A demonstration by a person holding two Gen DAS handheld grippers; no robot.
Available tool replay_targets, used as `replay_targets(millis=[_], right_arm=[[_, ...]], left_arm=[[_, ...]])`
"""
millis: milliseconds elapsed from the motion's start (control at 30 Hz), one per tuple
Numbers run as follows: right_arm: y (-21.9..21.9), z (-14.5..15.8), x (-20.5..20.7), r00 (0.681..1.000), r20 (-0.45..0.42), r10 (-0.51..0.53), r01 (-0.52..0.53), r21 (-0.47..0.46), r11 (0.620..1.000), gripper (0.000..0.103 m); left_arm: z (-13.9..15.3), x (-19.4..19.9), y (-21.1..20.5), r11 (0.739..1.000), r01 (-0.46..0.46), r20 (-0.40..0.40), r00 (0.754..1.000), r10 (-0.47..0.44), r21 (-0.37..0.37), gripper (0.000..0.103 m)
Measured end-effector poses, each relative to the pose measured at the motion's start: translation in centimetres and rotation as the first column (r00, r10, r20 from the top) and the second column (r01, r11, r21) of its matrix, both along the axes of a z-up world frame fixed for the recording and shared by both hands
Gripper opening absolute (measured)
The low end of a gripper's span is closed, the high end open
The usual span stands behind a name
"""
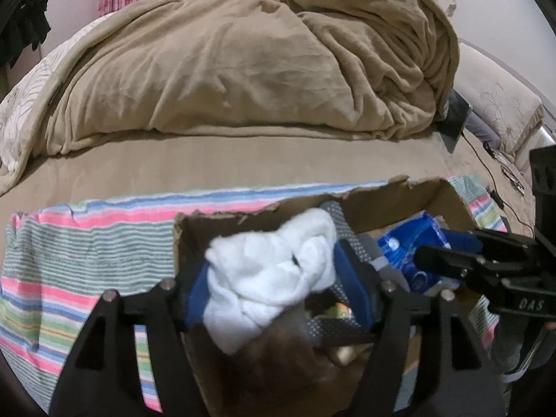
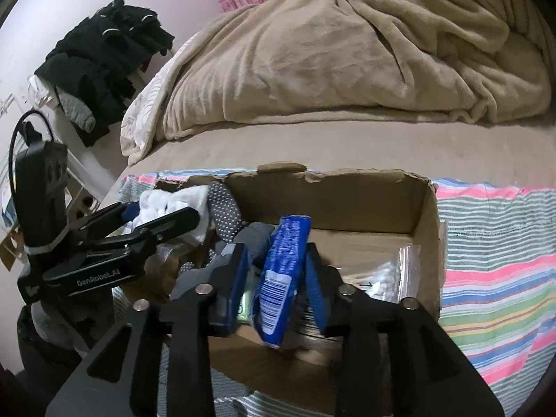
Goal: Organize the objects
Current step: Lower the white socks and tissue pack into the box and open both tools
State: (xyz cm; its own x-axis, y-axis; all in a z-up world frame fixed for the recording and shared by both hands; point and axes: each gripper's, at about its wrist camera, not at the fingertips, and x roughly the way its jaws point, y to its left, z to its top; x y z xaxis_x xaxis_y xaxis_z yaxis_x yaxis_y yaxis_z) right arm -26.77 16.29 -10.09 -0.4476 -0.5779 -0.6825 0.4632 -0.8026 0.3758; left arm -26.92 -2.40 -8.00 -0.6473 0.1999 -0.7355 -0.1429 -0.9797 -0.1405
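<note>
An open cardboard box (image 1: 382,208) (image 2: 365,201) sits on a striped cloth on the bed. My left gripper (image 1: 278,278) is shut on a bunched white cloth (image 1: 278,271) and holds it over the box's left side; the cloth also shows in the right wrist view (image 2: 166,205). My right gripper (image 2: 278,271) is shut on a blue packet (image 2: 283,271) and holds it upright above the box's middle; the packet also shows in the left wrist view (image 1: 410,243). Grey dotted gloves (image 2: 226,208) and a clear zip bag (image 2: 385,274) lie in the box.
The striped cloth (image 1: 80,253) (image 2: 497,253) covers the bed's front. A heaped tan blanket (image 1: 243,62) (image 2: 347,52) fills the bed behind. A tablet with cables (image 1: 458,121) lies at far right. Dark clothes (image 2: 100,59) hang at the left wall.
</note>
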Motion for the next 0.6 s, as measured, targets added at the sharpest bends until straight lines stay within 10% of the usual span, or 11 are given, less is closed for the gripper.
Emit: replay_targets(millis=[600], right_arm=[[0.9,3.7,5.9,0.997,-0.077,-0.018,0.021,0.033,0.999,0.062]], left_arm=[[4.2,7.5,-1.4,0.997,-0.033,-0.060,0.998,0.037,0.067,0.082]])
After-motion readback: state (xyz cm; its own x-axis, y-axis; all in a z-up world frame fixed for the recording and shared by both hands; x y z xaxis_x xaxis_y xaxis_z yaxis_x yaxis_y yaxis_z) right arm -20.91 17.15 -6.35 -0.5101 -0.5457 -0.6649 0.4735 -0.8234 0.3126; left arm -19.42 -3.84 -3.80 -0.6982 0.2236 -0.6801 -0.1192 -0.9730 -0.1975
